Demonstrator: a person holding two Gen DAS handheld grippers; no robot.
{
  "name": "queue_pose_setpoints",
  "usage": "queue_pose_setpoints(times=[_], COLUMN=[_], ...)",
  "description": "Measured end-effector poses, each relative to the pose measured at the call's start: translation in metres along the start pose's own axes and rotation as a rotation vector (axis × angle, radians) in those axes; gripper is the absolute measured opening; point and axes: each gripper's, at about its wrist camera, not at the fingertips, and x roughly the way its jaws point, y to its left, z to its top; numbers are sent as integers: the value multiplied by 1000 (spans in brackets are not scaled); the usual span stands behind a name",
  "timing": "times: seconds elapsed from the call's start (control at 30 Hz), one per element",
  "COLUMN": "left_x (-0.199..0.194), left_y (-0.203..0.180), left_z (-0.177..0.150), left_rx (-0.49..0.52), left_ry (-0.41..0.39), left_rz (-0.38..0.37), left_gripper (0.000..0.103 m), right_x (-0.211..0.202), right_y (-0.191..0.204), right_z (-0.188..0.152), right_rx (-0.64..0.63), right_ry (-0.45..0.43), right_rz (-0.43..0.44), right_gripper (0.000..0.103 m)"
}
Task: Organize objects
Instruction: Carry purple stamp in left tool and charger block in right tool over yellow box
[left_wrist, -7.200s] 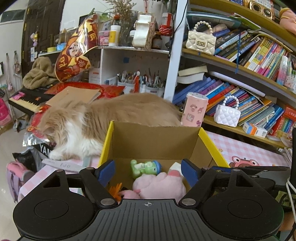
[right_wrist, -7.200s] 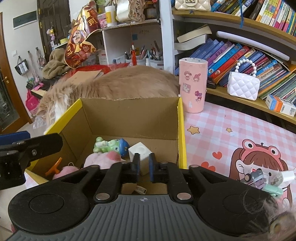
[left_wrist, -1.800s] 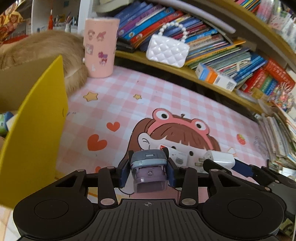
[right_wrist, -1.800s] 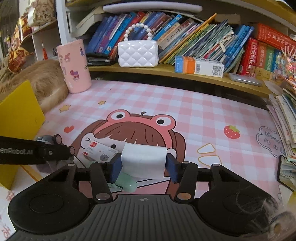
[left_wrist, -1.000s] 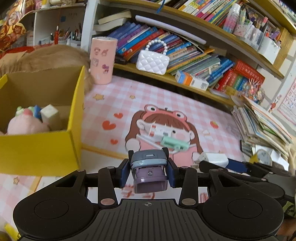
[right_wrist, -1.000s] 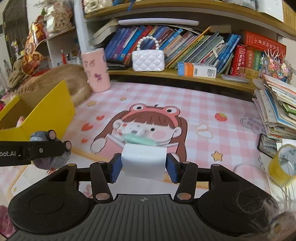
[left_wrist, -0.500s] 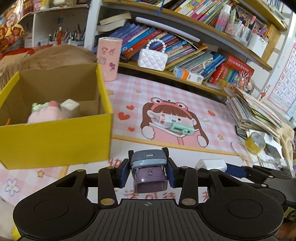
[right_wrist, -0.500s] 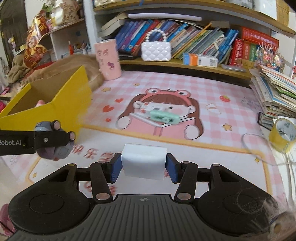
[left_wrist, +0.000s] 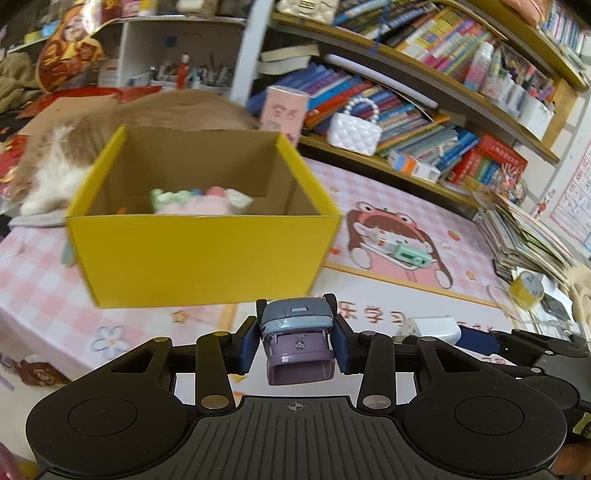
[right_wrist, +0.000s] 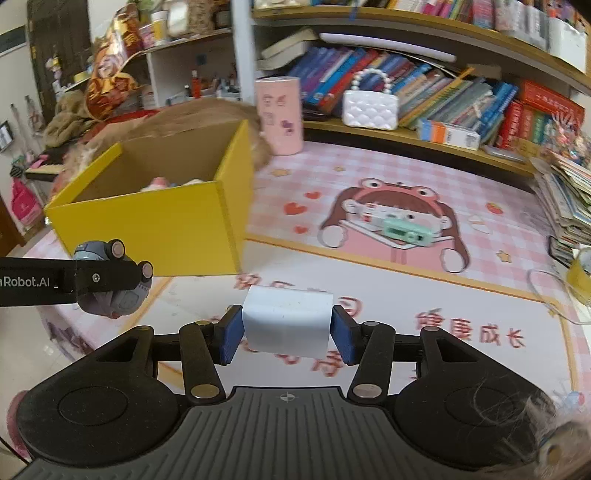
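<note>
Transport step: left hand-held gripper is clamped partway closed on a small blue-and-purple plastic toy car, and right hand-held gripper is pinched on a white rounded plastic block. Both are held above the pink checked surface, just short of the yellow cardboard box with plush toys inside. Next, judging by this: carry each over the box rim, then release.

Bright even daylight; strong fisheye bending at edges; motion blur on background; near foreground sharp; no glare.
</note>
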Motion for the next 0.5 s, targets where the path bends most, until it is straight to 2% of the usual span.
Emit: queue_pose_setpoints(times=[0.5], left_x=[-37], left_y=[63], left_z=[-12], left_rx=[-31], left_ry=[-39], left_rz=[45], left_gripper=[40], right_x=[4], right_y=[70], right_z=[-5], right_rx=[-36], right_ry=[-18], right_rz=[41], right_gripper=[48])
